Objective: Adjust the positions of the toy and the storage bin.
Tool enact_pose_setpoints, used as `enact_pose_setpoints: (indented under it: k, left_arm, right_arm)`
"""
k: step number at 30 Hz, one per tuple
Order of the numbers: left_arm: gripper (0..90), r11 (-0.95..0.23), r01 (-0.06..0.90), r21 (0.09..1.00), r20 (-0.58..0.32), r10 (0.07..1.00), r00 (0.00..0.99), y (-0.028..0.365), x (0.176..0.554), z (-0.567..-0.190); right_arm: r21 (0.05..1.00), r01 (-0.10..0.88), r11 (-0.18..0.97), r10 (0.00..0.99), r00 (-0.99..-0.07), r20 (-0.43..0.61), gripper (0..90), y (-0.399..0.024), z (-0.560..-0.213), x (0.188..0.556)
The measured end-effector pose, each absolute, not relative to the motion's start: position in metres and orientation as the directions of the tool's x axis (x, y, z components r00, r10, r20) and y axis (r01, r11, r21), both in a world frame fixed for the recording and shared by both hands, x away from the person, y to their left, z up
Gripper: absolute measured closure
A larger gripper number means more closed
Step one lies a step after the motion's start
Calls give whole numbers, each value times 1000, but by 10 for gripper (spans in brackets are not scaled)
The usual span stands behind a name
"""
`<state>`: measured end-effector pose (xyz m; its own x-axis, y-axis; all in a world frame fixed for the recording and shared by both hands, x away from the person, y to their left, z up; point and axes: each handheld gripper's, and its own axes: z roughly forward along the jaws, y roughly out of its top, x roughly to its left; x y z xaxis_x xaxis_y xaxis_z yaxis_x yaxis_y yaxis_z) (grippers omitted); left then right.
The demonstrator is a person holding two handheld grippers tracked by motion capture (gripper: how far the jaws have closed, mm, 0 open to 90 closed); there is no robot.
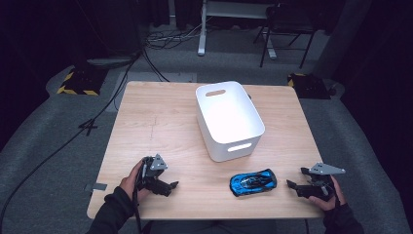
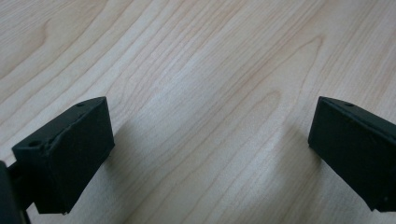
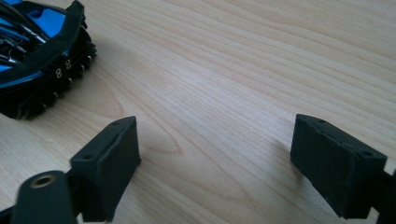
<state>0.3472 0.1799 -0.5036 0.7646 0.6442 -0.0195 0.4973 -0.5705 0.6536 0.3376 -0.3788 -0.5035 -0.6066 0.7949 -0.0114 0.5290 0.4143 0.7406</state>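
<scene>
Dark room w/ grey floor and cables is seen around a light wood table. A white bin stands mid-table. A blue toy car lies near the front edge, long axis roughly left-right. It is just left of the right gripper, far nearer it than the left gripper. Both are held spread, empty. The car's rear, marked "88", is caught in the right gripper view; bare wood lies between the jaws in the left gripper view.

Blue-black toy car, white bin
</scene>
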Motion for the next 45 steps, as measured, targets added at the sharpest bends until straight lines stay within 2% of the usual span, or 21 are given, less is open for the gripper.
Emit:
enact_pose_setpoints:
  k: [14, 19, 27, 34, 38, 45]
  left_arm:
    - [3, -553, 516, 653, -31, 662, 749, 179, 344, -504]
    - [4, -554, 518, 651, -33, 662, 749, 179, 344, -504]
    - [6, -556, 515, 652, -29, 661, 750, 179, 343, -504]
    - [6, -558, 517, 649, -30, 660, 750, 179, 343, -504]
    - [6, -557, 516, 651, -31, 660, 751, 179, 343, -504]
    - [6, -556, 512, 655, -23, 662, 749, 179, 344, -504]
  right_arm:
    - [736, 528, 425, 787, -617, -12, 159, -378, -503, 341]
    - [772, 480, 418, 716, -696, 45, 155, -376, -498, 338]
    - [808, 354, 471, 586, -810, 14, 160, -353, -483, 329]
    - [828, 302, 472, 529, -849, 9, 166, -339, -473, 326]
    - [825, 245, 510, 486, -873, -41, 166, -322, -464, 327]
    - [801, 202, 564, 430, -899, -76, 170, -302, -458, 333]
